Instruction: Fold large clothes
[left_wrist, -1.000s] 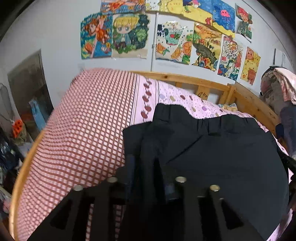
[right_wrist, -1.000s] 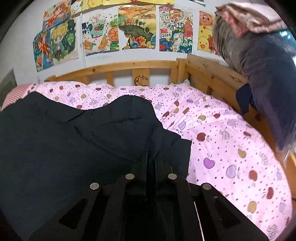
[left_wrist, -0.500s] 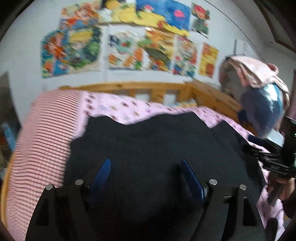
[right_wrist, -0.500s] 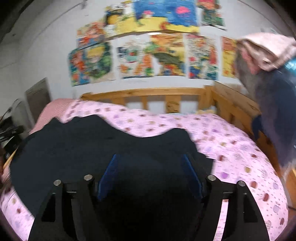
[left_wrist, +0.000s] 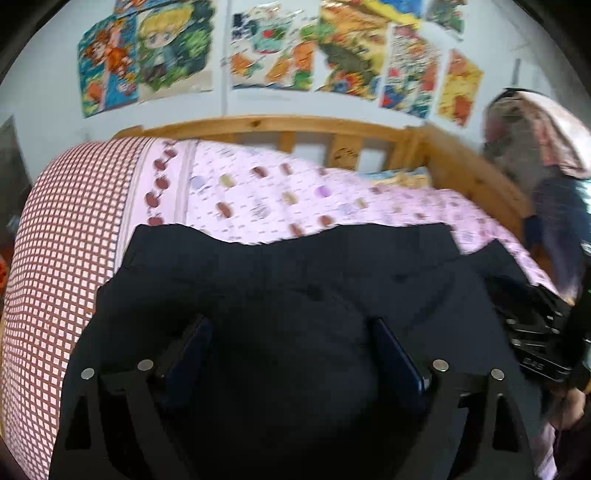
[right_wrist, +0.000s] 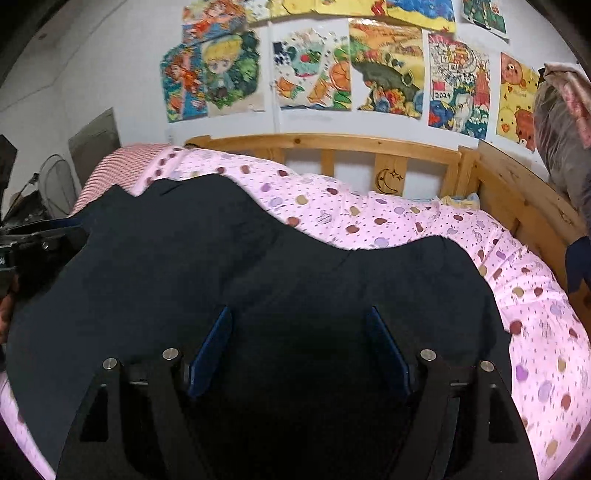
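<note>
Black garment (left_wrist: 295, 280) lies spread flat on pink patterned bedsheet (right_wrist: 369, 218), wooden bed frame (right_wrist: 325, 142) beyond. Left tool (left_wrist: 291, 350) jaws have just been opening, now spread wide, cloth beneath but not pinched. Right tool (right_wrist: 299, 347) likewise spread, jaws just opened, nothing gripped. Far edge wavy, not straight. Risks, judged: next pinch may catch only top layer, so fold skews; uneven pull between hands could bunch fabric or drag sheet along.
</note>
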